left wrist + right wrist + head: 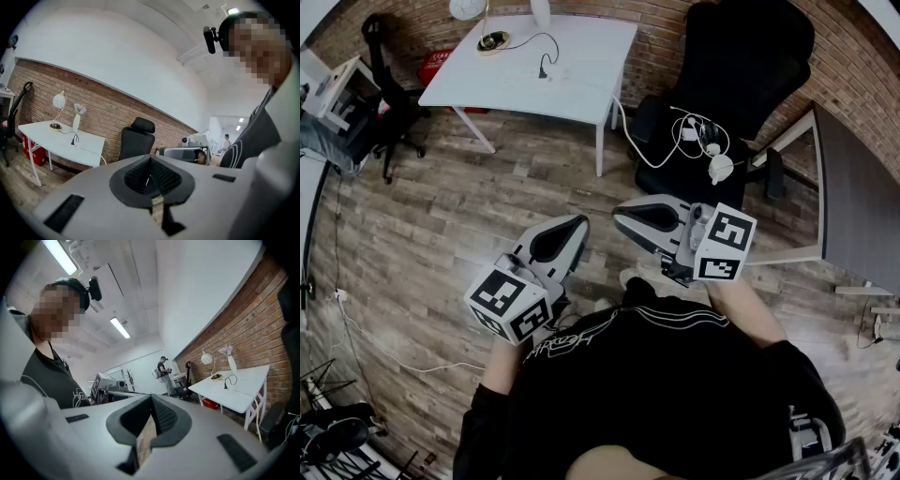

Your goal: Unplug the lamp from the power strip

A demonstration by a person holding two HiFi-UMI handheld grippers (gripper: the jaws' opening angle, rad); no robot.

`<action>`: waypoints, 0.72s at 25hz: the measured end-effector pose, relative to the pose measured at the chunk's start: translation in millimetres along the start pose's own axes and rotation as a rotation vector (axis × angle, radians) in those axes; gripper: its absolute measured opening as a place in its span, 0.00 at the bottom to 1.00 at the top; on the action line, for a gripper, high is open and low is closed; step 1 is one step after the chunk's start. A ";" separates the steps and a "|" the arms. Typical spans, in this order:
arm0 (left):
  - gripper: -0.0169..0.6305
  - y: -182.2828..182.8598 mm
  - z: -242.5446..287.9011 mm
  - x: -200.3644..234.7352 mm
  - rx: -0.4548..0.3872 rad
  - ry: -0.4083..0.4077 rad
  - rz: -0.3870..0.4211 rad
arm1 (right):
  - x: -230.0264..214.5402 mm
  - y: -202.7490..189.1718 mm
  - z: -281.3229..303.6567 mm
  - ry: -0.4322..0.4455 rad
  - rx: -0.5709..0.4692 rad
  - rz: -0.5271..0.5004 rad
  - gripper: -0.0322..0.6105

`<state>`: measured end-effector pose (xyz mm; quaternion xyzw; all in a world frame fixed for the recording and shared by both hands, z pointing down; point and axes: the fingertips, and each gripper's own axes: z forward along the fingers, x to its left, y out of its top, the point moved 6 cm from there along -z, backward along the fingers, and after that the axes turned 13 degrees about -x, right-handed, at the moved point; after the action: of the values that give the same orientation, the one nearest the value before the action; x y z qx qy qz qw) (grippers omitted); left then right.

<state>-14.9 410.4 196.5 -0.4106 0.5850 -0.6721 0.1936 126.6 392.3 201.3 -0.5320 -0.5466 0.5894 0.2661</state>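
The lamp (484,21), with a white globe and a round base, stands on the white table (581,56) far ahead. Its black cable runs to a black plug (544,69) that sits upright in a white power strip (531,76). My left gripper (572,230) and right gripper (628,216) are held close to my body over the wooden floor, far from the table, both shut and empty. The left gripper view shows the lamp (58,101) and plug (73,140) at the left, beyond the left gripper (150,176). In the right gripper view, lamp (206,358) and plug (225,385) lie right of the right gripper (152,416).
A black office chair (741,84) with white cables on its seat stands right of the table. A grey desk (858,197) is at the far right. A white vase (541,11) stands by the lamp. Another chair (389,84) and red box (436,67) sit left. A person (164,369) stands far off.
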 end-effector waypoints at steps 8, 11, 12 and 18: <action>0.03 0.7 -16.2 1.9 -0.005 -0.005 0.009 | 12.0 -6.5 11.7 -0.004 -0.006 -0.010 0.05; 0.03 2.7 -21.0 5.4 -0.010 -0.004 0.016 | 13.1 -7.4 17.7 -0.005 -0.021 -0.003 0.05; 0.03 3.2 -21.7 7.2 -0.012 -0.003 0.016 | 12.2 -7.7 19.8 -0.004 -0.023 0.001 0.05; 0.03 6.1 -16.9 23.0 -0.017 0.016 0.020 | -4.2 -8.2 32.4 0.002 -0.015 -0.004 0.05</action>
<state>-43.0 402.5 198.5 -0.4010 0.5964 -0.6683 0.1922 95.8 379.0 205.0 -0.5334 -0.5517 0.5843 0.2638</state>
